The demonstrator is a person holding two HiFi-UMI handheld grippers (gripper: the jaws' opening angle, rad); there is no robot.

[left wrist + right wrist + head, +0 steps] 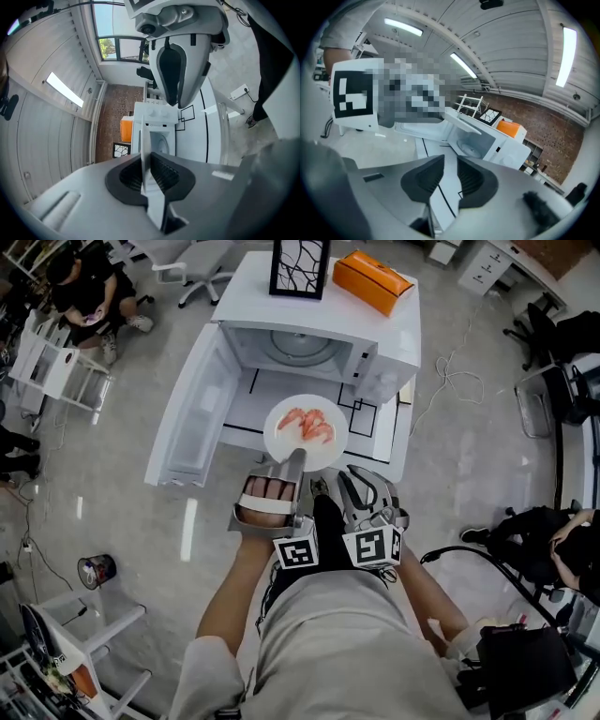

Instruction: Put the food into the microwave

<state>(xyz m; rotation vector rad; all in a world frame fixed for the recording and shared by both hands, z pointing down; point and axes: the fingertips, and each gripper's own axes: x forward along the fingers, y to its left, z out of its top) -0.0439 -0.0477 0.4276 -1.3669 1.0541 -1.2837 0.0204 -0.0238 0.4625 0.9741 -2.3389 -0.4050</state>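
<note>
A white plate (305,432) with pink shrimp (307,424) hovers over the white table (246,407), just in front of the white microwave (380,357). The microwave's door (192,418) hangs wide open to the left and its cavity (298,348) shows. My left gripper (292,463) is shut on the plate's near rim; in the left gripper view the rim (144,150) stands edge-on, clamped between the pads. My right gripper (354,479) is just right of the plate's near edge. In the right gripper view it (450,180) shows a narrow gap with nothing in it, pointing at the microwave (487,140).
An orange box (373,282) and a black-and-white framed panel (300,266) sit on top of the microwave. People sit at the far left and at the right among chairs. A can (97,570) stands on the floor by a white rack at lower left.
</note>
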